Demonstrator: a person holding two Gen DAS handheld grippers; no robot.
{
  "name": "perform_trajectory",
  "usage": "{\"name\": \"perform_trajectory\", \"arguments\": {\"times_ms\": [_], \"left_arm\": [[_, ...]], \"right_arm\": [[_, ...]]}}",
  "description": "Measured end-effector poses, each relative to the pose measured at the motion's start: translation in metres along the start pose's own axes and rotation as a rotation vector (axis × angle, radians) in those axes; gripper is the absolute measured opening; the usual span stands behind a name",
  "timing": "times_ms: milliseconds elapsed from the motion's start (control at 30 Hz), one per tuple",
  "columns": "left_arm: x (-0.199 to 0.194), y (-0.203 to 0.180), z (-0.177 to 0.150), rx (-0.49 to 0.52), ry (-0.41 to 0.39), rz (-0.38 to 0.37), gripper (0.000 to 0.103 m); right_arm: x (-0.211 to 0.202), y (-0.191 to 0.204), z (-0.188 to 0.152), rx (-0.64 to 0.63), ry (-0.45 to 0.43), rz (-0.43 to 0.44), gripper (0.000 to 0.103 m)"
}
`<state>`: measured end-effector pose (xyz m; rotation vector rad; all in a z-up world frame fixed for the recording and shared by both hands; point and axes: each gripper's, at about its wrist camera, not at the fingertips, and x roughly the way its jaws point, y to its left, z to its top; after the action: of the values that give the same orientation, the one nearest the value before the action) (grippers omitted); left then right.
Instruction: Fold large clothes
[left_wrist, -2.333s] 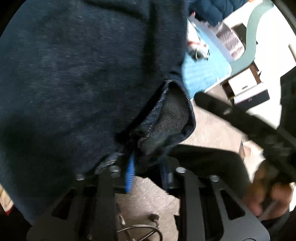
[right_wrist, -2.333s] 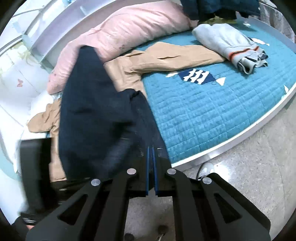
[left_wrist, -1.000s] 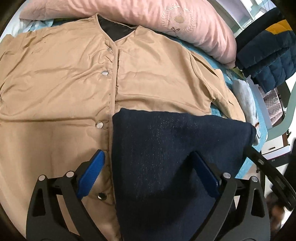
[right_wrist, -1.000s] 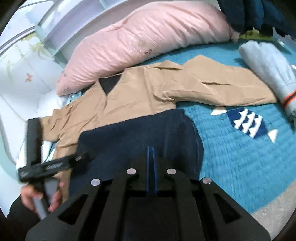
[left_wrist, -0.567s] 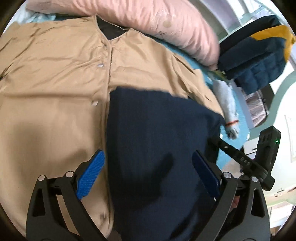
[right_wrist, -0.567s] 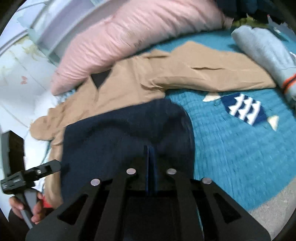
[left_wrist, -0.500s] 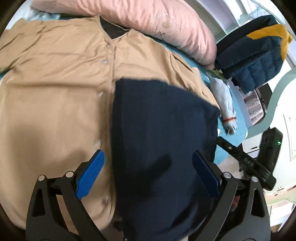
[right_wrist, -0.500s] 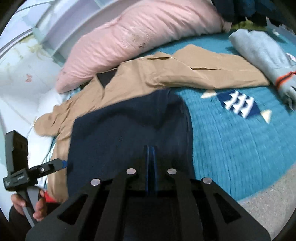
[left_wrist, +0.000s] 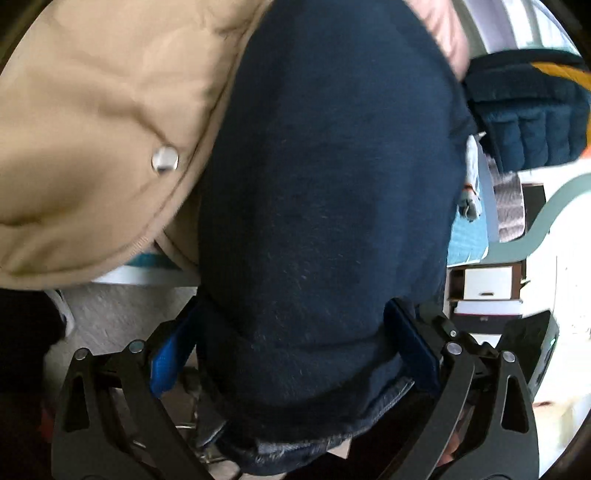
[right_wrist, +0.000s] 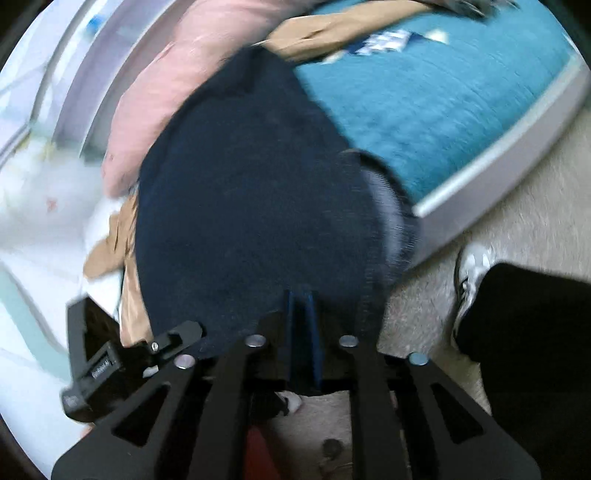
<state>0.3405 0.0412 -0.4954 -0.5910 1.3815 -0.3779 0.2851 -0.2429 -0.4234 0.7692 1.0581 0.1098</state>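
Close to the right wrist camera, the right gripper (right_wrist: 300, 325) was clenched on the near edge of the navy garment (right_wrist: 251, 206), its blue pads pressed together with cloth running into them; I judge this grip kept one corner fixed while the other side was arranged. At the left wrist camera, the left gripper (left_wrist: 291, 354) stood wide apart, one blue pad on each side of the same navy garment (left_wrist: 325, 192), which passed between them; it seemed released, perhaps ready to take a new hold. The garment was dark, thick and slightly fuzzy, with a stitched hem near the fingers, and it hung from the bed edge (right_wrist: 491, 166) toward the floor. Under it, further away, lay the tan jacket (left_wrist: 103, 122) with a metal snap (left_wrist: 164, 159). Beyond were the pink pillow (right_wrist: 177, 81) and the teal quilt (right_wrist: 443, 92).
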Motion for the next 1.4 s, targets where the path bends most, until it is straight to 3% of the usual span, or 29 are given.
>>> {"name": "perform_trajectory", "arguments": {"times_ms": [100,133,200,300,400,433,500,667,867,1033,1267,1400], "left_arm": [[-0.006,-0.014,-0.004,0.058,-0.015,0.082,0.067],[-0.008,-0.018,-0.004,0.064,-0.017,0.088,0.064],[-0.017,-0.024,-0.006,0.077,-0.017,0.093,0.052],[-0.030,-0.031,-0.006,0.075,-0.022,0.076,0.045],[-0.041,-0.039,-0.005,0.074,-0.023,0.062,0.044],[-0.045,-0.040,-0.004,0.052,-0.023,0.043,0.044],[-0.053,-0.044,0.002,0.035,-0.016,0.021,0.044],[-0.065,-0.061,0.008,0.044,-0.021,0.016,0.044],[-0.068,-0.067,0.010,0.044,-0.019,0.006,0.044],[-0.064,-0.065,0.012,0.040,-0.008,0.003,0.044],[-0.061,-0.056,0.014,0.024,0.007,-0.011,0.044],[-0.055,-0.049,0.016,0.016,0.023,-0.003,0.044]], "right_arm": [[-0.008,-0.006,0.002,0.041,-0.051,0.007,0.037],[-0.009,-0.007,0.002,0.045,-0.060,0.013,0.041],[-0.013,-0.009,0.000,0.050,-0.070,0.011,0.041],[-0.015,-0.012,-0.003,0.062,-0.069,0.035,0.041],[-0.023,-0.014,-0.001,0.073,-0.096,0.055,0.042],[-0.026,-0.018,0.001,0.083,-0.108,0.043,0.051],[-0.033,-0.030,0.004,0.133,-0.141,0.023,0.060],[-0.007,-0.060,0.013,0.351,-0.024,0.203,0.060],[0.022,-0.073,0.022,0.477,0.049,0.254,0.066],[0.044,-0.084,0.024,0.481,0.069,0.264,0.082],[0.071,-0.095,0.024,0.555,0.081,0.450,0.082],[0.069,-0.091,0.025,0.540,0.085,0.470,0.062]]}}
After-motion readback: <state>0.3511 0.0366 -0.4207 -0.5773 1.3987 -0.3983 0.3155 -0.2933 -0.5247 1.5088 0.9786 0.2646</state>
